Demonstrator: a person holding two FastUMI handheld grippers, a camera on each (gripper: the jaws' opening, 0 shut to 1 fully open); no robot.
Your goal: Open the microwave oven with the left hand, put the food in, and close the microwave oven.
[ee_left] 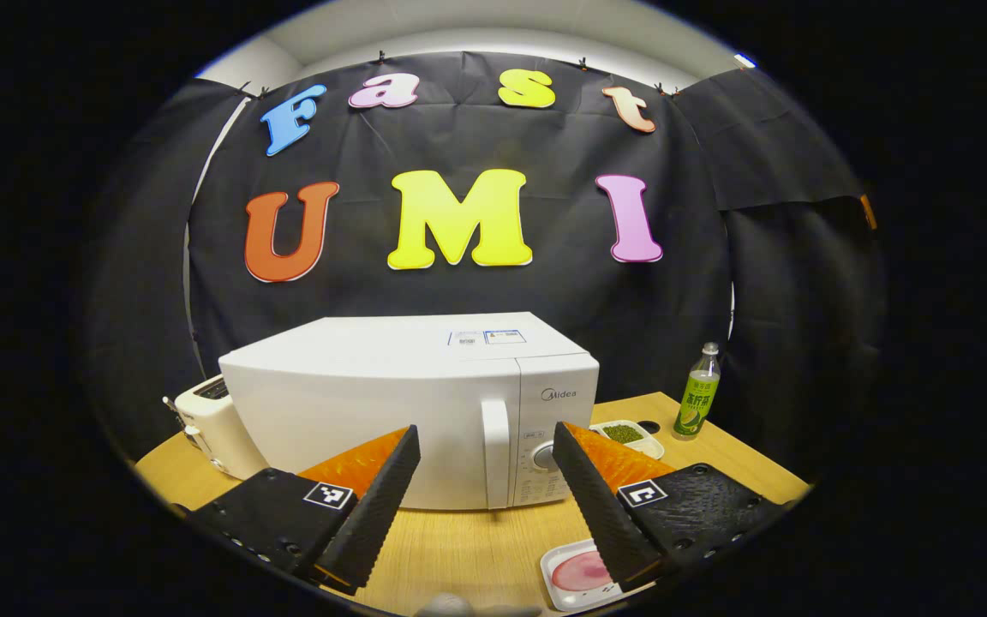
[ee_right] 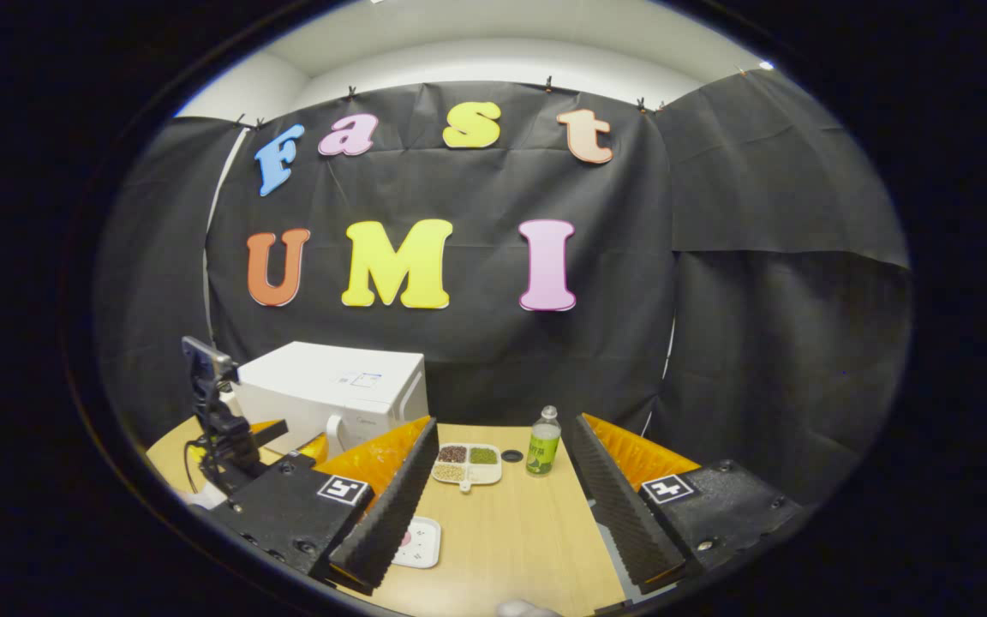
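Nearest, left gripper (ee_left: 487,506) spread wide, released, grasping nothing, aimed at microwave (ee_left: 408,403) with door shut, handle (ee_left: 496,450) untouched. Food plate (ee_left: 577,572) near, right of centre on wooden table (ee_left: 468,540). Right gripper (ee_right: 500,506) likewise spread and empty. Far behind: divided dish (ee_right: 466,463), green bottle (ee_right: 543,442), toaster (ee_left: 212,420) left of microwave.

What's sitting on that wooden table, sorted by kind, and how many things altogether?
Kitchen appliances: 2, the microwave oven and the toaster.
Dishes: 2, the divided tray of beans and the small white plate.
Bottles: 1, the green bottle.
Total: 5.
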